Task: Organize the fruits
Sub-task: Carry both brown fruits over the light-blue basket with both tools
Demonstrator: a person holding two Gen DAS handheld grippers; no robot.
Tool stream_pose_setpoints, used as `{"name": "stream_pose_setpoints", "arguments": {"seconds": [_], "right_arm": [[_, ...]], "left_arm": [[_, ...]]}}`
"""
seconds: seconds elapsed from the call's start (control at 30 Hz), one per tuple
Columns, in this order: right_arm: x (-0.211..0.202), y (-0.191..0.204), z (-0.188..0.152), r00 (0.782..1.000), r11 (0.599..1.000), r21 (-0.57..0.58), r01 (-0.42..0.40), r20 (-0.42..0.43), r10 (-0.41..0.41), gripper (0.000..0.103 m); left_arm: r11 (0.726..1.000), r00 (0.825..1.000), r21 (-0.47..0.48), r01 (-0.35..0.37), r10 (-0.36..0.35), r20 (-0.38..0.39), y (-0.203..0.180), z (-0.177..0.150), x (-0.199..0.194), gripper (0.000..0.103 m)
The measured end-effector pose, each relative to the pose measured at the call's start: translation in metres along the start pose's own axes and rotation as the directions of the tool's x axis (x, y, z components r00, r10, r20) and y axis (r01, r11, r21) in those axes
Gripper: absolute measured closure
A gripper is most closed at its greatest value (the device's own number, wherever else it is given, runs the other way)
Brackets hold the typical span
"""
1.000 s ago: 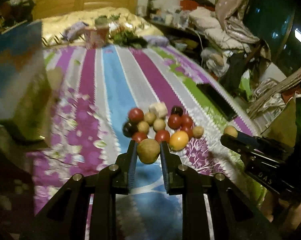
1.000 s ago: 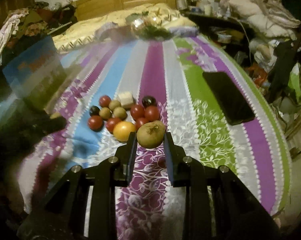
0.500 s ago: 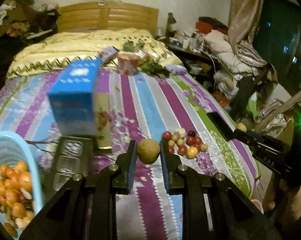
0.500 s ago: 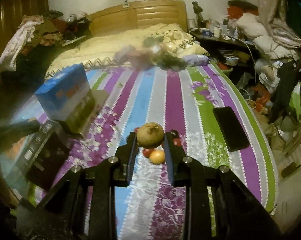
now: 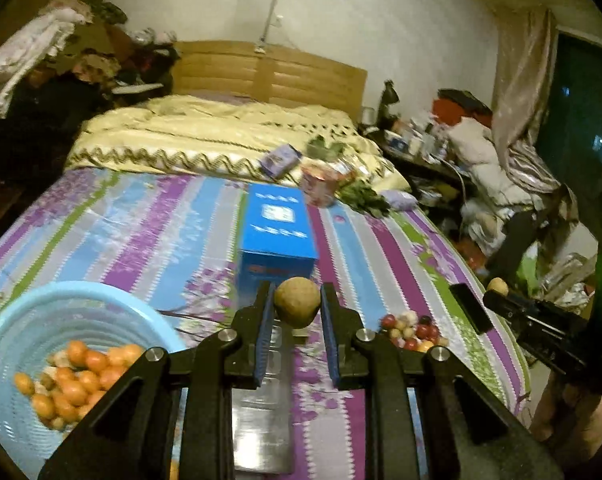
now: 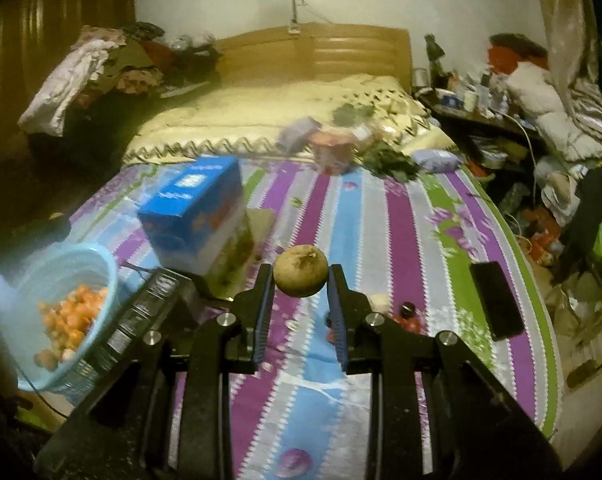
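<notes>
Going left to right: pale blue basket (image 5: 5, 344) sat at the far left of the striped bedspread (image 5: 149, 236), already holding a heap of small orange fruits (image 5: 73, 376). Clear compartment tray (image 5: 261, 412) lay just beside it, partly hidden under the left gripper (image 5: 295, 312), blue box (image 5: 277, 232) behind. Left gripper was clamped on a brown round fruit (image 5: 297, 307), pinched right at the fingertips, hanging above the tray. Loose fruit pile (image 5: 411, 330) lay further right near a dark phone (image 5: 471, 312). Right gripper (image 6: 301, 280) was likewise closed on its own brownish fruit (image 6: 301, 270), stem end up, held over open bedspread with the basket well off to its left. Risks, judged: both fruits were round and held only at the pad tips, so a quick swing could squirt one out; a drop onto soft bedding would roll toward the edge; releasing too high over the basket could bounce fruit out.
</notes>
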State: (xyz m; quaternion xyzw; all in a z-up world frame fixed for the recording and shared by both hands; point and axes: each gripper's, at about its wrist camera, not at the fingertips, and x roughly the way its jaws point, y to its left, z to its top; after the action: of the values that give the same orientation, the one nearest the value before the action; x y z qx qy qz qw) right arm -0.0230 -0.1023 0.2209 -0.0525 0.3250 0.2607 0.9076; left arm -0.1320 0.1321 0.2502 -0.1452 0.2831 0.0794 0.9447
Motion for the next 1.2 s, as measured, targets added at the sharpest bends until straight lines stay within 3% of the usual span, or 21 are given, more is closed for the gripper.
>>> {"name": "stream_pose_setpoints", "arguments": {"seconds": [0.33,0.63,0.8,1.0,1.2], "right_arm": [[0.003,0.099,0.016,0.985,0.983,-0.067,-0.172,-0.007,0.172,0.076],[0.031,0.189,0.01,0.943,0.938,-0.119,-0.324,-0.122,0.31,0.076],[0.045,0.225,0.009,0.917,0.917,-0.134,-0.375,-0.197,0.346,0.076],[0.063,0.249,0.0,0.886,0.903,-0.123,-0.411,-0.289,0.363,0.076],[0.069,0.256,-0.008,0.876,0.904,-0.12,-0.41,-0.328,0.354,0.076]], "left_arm": [[0.977,0.985,-0.122,-0.173,0.169,-0.041,0.11,-0.017,-0.056,0.081],[0.932,0.952,-0.194,-0.304,0.292,-0.09,0.197,-0.04,-0.082,0.081],[0.915,0.939,-0.215,-0.341,0.321,-0.124,0.225,-0.051,-0.084,0.081],[0.911,0.94,-0.239,-0.337,0.311,-0.139,0.243,-0.06,-0.083,0.081],[0.907,0.935,-0.239,-0.345,0.312,-0.167,0.252,-0.064,-0.079,0.081]]}}
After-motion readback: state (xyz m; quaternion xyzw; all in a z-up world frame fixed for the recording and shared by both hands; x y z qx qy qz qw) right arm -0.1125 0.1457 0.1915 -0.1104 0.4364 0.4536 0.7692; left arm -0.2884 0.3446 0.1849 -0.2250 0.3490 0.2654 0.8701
